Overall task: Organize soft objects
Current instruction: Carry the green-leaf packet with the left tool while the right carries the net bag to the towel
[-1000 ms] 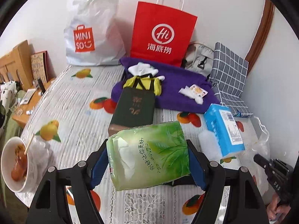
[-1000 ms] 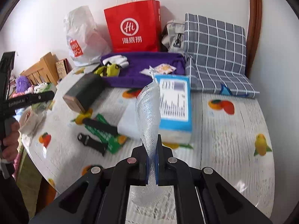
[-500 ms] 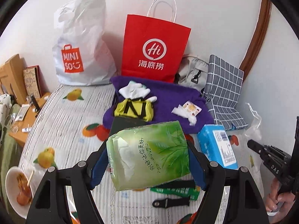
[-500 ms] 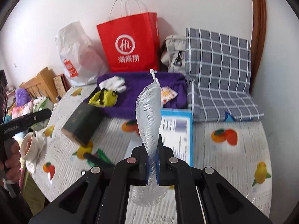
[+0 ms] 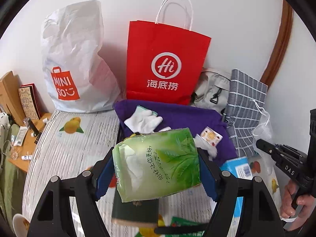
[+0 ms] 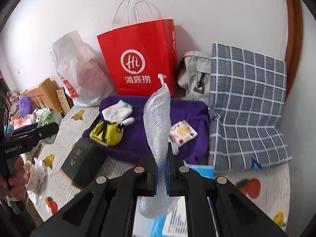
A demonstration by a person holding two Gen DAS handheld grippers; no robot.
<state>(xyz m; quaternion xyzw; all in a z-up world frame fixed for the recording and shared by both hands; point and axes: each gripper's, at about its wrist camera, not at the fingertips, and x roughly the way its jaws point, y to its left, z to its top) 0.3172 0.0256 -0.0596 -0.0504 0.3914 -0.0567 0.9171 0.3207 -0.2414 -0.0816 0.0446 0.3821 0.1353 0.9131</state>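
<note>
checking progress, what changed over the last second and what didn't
Both grippers carried their loads up and toward the back of the table: the red paper bag and purple cloth now loom closer. The left gripper still holds the green tissue pack; the right gripper still pinches the white mesh bag. Nothing was released, and the table items stayed put.

White bag [image 5: 77, 63] – "MINISO"; red bag [image 5: 165, 63] – "Hi 海底捞".

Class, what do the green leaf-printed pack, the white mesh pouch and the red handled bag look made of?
Green leaf-printed pack: glossy plastic film, judging by its sheen and wrinkles. White mesh pouch: open synthetic netting, probably; see-through weave, drawstring. Red handled bag: matte paper, crisp folds, twisted cord handles.
</note>
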